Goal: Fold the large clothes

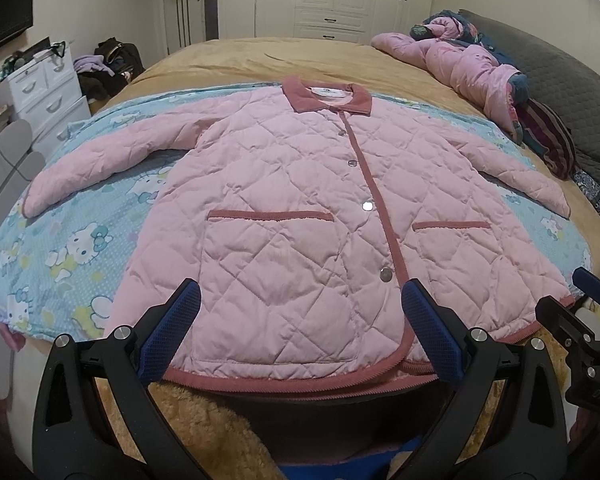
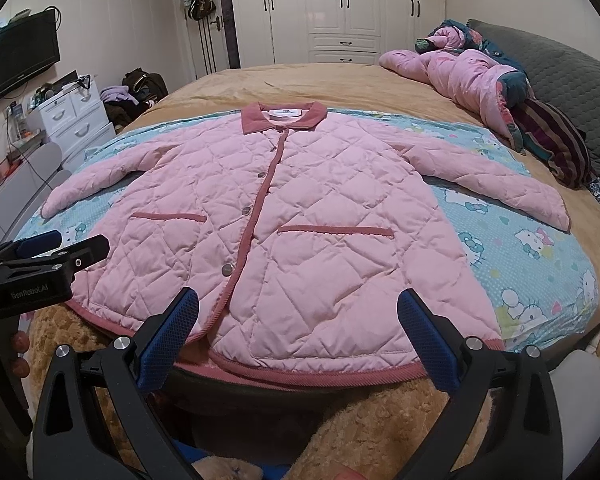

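A pink quilted jacket [image 1: 300,208] [image 2: 300,216] with a dark-pink collar, trim and snap buttons lies flat and buttoned on a blue cartoon-print sheet [image 1: 80,248] [image 2: 520,248], both sleeves spread out to the sides. My left gripper [image 1: 300,300] stands open just before the jacket's hem, over its left half, holding nothing. My right gripper [image 2: 298,304] is open too, hovering at the hem over the right half, empty. In the left wrist view the right gripper [image 1: 588,280] shows at the right edge; in the right wrist view the left gripper [image 2: 64,244] shows at the left edge.
The bed [image 1: 260,56] has a tan cover. A heap of pink and dark clothes [image 1: 480,68] [image 2: 492,76] lies at its far right, by a grey headboard [image 2: 560,68]. White drawers [image 1: 48,92] and a wardrobe [image 2: 340,8] stand beyond. A brown plush blanket [image 2: 380,420] hangs below the hem.
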A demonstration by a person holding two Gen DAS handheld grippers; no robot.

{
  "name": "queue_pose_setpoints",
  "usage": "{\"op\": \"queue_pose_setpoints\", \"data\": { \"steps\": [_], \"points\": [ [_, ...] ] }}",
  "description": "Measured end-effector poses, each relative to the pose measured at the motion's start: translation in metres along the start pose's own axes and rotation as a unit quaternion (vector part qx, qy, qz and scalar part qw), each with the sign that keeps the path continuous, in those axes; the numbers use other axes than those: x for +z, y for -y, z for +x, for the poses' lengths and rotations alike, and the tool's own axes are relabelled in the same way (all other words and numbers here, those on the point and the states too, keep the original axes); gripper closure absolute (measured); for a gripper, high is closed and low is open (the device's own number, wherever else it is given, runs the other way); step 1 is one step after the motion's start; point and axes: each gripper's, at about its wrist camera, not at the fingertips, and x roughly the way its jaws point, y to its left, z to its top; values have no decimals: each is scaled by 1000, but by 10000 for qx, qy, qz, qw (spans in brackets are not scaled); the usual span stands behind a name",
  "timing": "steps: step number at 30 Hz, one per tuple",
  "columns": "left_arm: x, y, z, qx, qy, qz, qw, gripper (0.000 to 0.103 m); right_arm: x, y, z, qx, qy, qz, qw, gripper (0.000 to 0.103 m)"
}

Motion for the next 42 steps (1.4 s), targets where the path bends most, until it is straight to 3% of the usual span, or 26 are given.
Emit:
{"op": "queue_pose_setpoints", "data": {
  "steps": [23, 42],
  "points": [
    [38, -3, 33, -6, -64, 12, 10000, 9, 49, 4, 40, 19, -60, -53, 10000, 4],
    [99, -5, 68, -15, 60, -104, 9999, 9, 114, 9, 86, 84, -128, -36, 9999, 4]
  ]
}}
